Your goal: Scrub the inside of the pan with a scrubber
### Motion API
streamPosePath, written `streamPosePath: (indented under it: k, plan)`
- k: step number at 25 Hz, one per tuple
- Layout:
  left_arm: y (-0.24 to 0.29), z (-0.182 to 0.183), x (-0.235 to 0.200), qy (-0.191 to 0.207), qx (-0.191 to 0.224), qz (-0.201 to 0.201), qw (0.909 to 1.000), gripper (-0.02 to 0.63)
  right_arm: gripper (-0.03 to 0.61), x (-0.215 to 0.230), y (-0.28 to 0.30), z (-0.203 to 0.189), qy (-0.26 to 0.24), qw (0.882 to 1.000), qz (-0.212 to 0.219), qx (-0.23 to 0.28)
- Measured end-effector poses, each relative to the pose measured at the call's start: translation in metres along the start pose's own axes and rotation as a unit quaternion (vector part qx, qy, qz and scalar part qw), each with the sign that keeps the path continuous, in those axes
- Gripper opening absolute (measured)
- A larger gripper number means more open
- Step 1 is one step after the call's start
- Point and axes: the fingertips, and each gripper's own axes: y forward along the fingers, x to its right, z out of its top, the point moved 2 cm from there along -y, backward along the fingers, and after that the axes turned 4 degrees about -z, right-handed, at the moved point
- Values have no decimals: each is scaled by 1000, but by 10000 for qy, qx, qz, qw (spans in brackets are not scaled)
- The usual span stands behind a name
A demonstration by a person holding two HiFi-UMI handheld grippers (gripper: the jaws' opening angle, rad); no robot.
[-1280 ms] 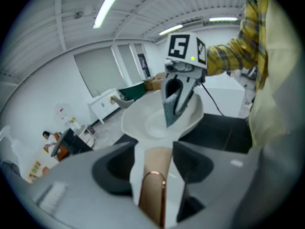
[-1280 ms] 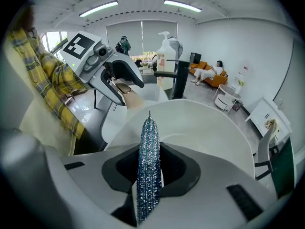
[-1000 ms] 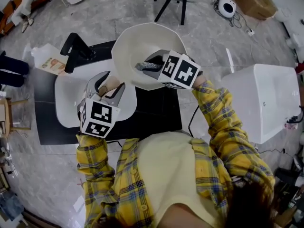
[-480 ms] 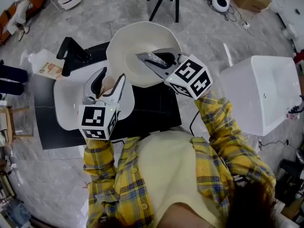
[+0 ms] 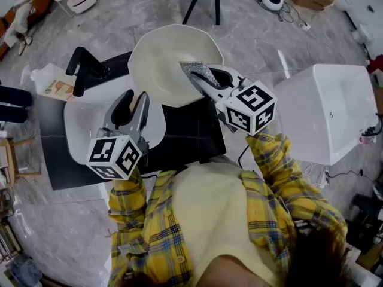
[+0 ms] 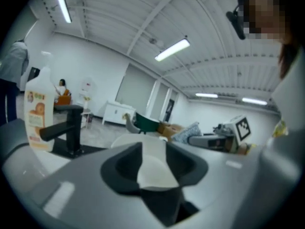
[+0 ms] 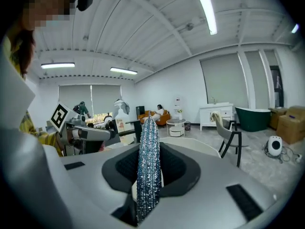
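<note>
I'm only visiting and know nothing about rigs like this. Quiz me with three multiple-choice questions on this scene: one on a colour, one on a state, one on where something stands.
1. The pan is:
A black
B cream-white
C red

2. The right gripper is:
A shut on the silvery scrubber
B wide open and empty
C shut on a spoon

3. The bottle stands:
A inside the pan
B clamped in the right gripper
C beside the black tap

Answers:
1 B: the head view shows its pale cream inside.
2 A: the right gripper view shows the glittering strip pinched between both pads.
3 C: the head view shows it just left of the tap, at the sink's far corner.
</note>
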Motion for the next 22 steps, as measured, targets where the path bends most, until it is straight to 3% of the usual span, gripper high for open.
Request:
streamPosePath:
  k: [12, 22]
  plan:
    - [-14, -14, 5, -359, -36, -76, 9993, 86, 84, 11, -23, -7, 906, 9955, -225, 166]
    - [-31, -19, 8, -161, -171, 108, 9997, 61, 84, 13, -39, -5, 1103, 9933, -301, 185]
